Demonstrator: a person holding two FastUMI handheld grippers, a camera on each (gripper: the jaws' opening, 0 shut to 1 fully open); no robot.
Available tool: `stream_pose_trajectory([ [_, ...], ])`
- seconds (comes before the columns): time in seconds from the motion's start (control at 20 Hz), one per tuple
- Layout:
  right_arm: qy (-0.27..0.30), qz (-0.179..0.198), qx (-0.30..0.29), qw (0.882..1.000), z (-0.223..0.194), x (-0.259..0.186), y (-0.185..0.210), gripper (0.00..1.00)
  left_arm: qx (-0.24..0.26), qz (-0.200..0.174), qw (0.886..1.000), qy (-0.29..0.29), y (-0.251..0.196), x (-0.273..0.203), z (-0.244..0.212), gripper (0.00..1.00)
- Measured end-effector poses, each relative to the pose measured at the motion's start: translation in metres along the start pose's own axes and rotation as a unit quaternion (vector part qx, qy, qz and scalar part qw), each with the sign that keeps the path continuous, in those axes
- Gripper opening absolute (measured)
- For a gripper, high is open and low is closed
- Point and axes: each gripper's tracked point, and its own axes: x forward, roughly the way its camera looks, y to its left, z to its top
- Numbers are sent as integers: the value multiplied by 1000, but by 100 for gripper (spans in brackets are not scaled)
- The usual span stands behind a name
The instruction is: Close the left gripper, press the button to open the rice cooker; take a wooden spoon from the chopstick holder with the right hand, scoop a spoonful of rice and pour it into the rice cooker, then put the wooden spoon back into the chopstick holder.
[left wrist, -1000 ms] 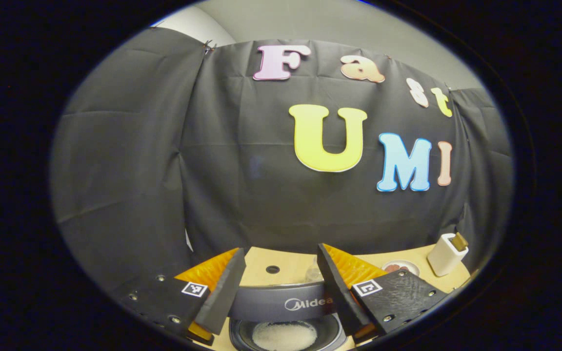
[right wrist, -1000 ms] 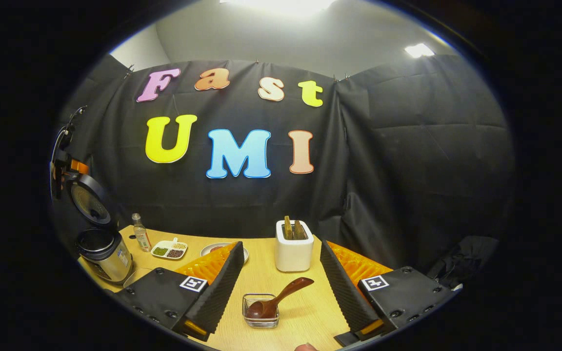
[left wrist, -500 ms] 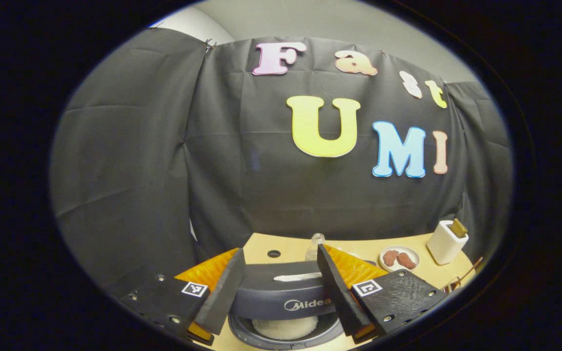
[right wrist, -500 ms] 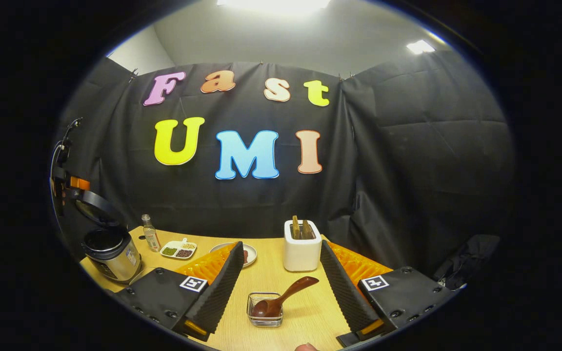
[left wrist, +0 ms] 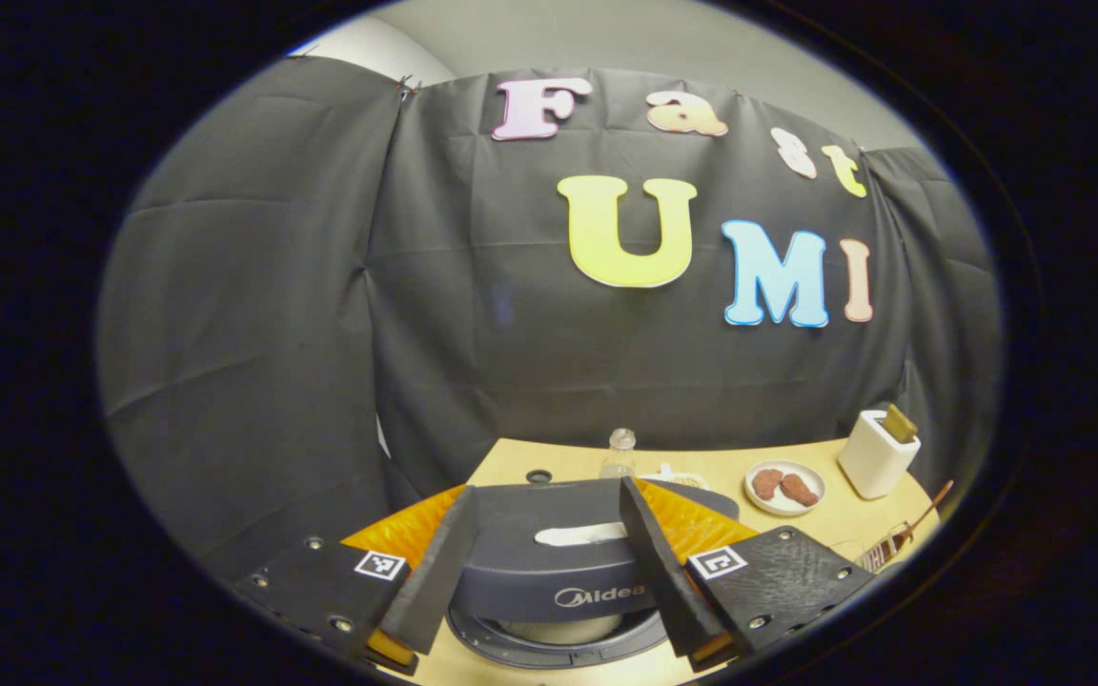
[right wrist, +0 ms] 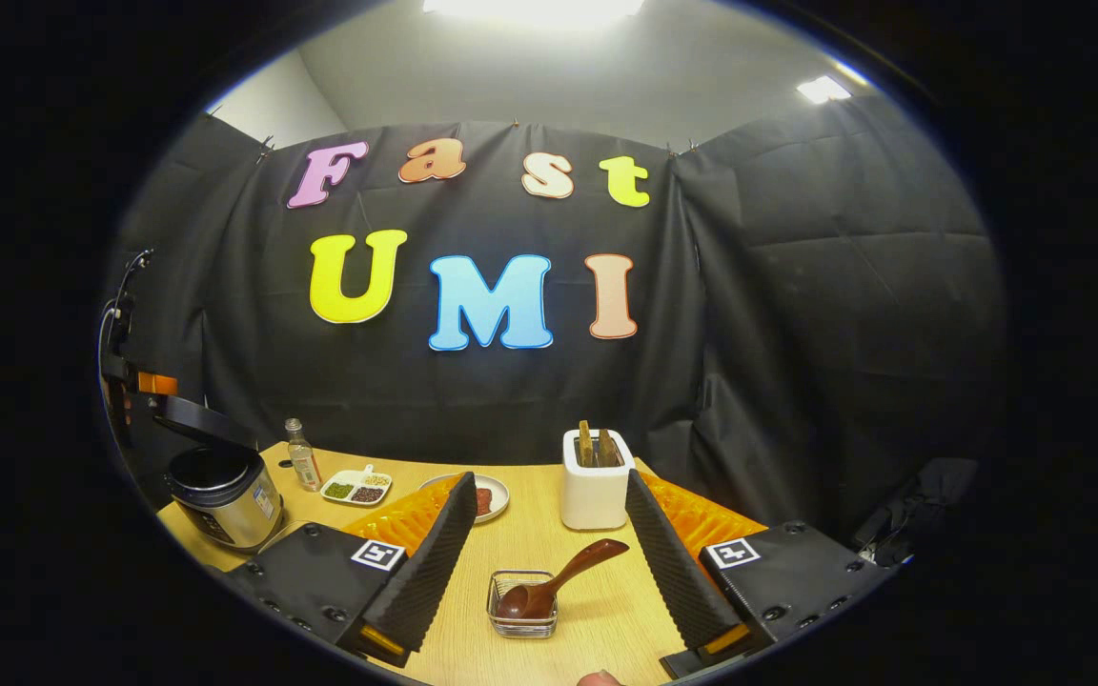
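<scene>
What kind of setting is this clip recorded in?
Likely a staged kitchen booth rather than a real kitchen: a rice cooker, a chopstick holder and small food dishes sit on a wooden table against black cloth.

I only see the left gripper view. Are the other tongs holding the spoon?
Observer: No. In the right gripper view the right tongs stand open, with the wooden spoon ahead of them, untouched.
Operator: Where's its scoop end?
Observer: Resting in a small glass dish.
Operator: Is the cooker shut?
Observer: Not fully. The lid slants above the rice cooker.
</scene>
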Motion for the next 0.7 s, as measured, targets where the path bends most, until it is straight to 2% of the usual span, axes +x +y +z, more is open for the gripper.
stream_pose_trajectory([
  [0.3, 4, 4, -1, 1000, -2, 1, 4, 98, 6, -6, 1000, 10, -4, -7, -30, 92],
  [0.35, 5, 4, -1, 1000, -1, 2, 5, 94, 6, -6, 1000, 12, -5, -8, -34, 92],
  [0.4, 5, 5, -1, 1000, -2, 1, 5, 99, 8, -7, 1000, 13, -5, -8, -39, 92],
  [0.45, 5, 5, -2, 1000, -1, 1, 5, 94, 8, -7, 1000, 16, -5, -9, -45, 92],
  [0.5, 5, 5, -3, 1000, -2, 1, 6, 94, 9, -7, 1000, 19, -6, -9, -51, 92],
  [0.55, 5, 6, -4, 1000, -2, 1, 7, 98, 10, -7, 1000, 21, -7, -9, -55, 92],
  [0.6, 6, 7, -4, 1000, -4, 1, 8, 94, 12, -7, 1000, 20, -7, -9, -57, 92],
  [0.65, 6, 7, -5, 1000, -4, 1, 9, 98, 12, -7, 1000, 19, -7, -11, -60, 92],
  [0.7, 5, 8, -5, 1000, -3, 2, 10, 98, 12, -8, 1000, 18, -7, -11, -61, 92],
])
